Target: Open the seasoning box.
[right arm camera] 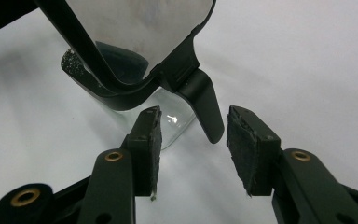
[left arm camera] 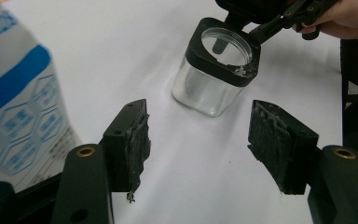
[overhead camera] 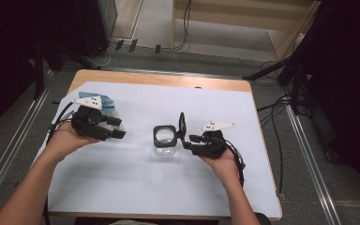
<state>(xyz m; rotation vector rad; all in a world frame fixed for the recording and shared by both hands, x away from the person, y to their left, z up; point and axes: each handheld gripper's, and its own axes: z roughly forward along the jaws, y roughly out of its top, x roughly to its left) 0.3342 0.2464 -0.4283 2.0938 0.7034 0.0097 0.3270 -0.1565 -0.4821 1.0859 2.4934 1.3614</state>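
Right hand-held gripper [right arm camera: 193, 140] first: its two black jaws stand partly open, and the black latch tab [right arm camera: 204, 109] of the jar's lid hangs down in the gap between them. The pads sit on either side of that tab and neither presses on it, so nothing is clamped. In the high view that right hand-held gripper [overhead camera: 187, 138] lies in the person's right hand, pointing left at the jar and just beside it.

The lid [overhead camera: 182, 123] is flipped up on its hinge and stands nearly upright at the jar's right side, its clear panel ringed by a black frame. Below it the clear jar [overhead camera: 164, 143] sits upright near the middle of the worktop [overhead camera: 122, 187], which is covered with a white sheet. The jar has a black square collar [left arm camera: 216, 70] around a round mouth, see-through walls, and looks empty.

Over to the left hand-held gripper [left arm camera: 198, 140]: jaws wide apart, nothing between them but white sheet. It points toward the jar, which stands ahead of its tips and clear of both pads. In the high view the left hand-held gripper [overhead camera: 117, 129] rests in the left hand, well apart from the jar.

Behind that hand, toward the worktop's far left corner, lies a white and blue printed bag [overhead camera: 104, 104], close at the left gripper's side [left arm camera: 14, 93].
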